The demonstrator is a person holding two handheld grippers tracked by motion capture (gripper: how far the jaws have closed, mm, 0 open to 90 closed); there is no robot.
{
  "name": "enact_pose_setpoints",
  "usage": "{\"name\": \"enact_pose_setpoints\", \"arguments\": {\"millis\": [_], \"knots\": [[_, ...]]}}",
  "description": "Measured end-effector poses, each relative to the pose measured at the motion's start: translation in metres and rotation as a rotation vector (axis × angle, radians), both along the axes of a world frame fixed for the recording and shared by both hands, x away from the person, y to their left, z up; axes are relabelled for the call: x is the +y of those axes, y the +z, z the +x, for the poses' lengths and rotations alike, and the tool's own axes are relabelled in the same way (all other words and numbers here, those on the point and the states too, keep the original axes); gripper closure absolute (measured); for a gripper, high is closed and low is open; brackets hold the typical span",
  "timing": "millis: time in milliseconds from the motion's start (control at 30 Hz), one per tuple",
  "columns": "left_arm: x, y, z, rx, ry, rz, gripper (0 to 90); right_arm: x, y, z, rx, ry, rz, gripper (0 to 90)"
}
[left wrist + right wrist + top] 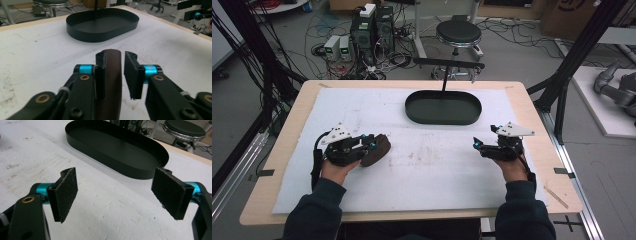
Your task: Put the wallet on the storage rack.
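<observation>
Between the left hand-held gripper's (113, 75) jaws sits a brown object (111, 82), loosely straddled, gap on 1 side. Ahead lies the black tray (102, 23). Right hand-held gripper (117, 192) hovers spread, empty.

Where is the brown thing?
In the high view, the brown thing lies on the table's left, between the left tongs, nearer than the tray.

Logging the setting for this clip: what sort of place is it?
Probably a robotics lab or data-collection room: computer towers and loose cables on the floor, a stool, and a wooden table inside a black frame.
</observation>
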State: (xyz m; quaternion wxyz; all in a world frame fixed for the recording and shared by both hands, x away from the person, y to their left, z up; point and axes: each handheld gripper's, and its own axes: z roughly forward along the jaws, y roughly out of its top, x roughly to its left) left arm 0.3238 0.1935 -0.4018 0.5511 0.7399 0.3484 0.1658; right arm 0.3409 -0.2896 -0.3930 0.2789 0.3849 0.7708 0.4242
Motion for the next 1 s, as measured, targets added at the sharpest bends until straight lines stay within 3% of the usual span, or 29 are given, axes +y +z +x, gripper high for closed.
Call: {"name": "enact_pose_setpoints", "arguments": {"millis": [533, 833, 1000], "knots": [[-0.0079, -0.0015, 0.0075, 0.011, -0.005, -0.019, 61.7, 0.0003, -0.0002, 0.0013, -0.001, 0.007, -0.004, 21.5], [-0.0084, -0.0010, 0.0068, -0.008, -0.010, -0.018, 57.9, 0.0007, -0.0003, 0.0015, -0.002, 0.008, -0.007, 21.5], [-0.0076, 0.0006, 0.0053, -0.027, 0.002, -0.023, 51.4, 0.0005, -0.0004, 0.0014, -0.001, 0.007, -0.008, 21.5]]}}
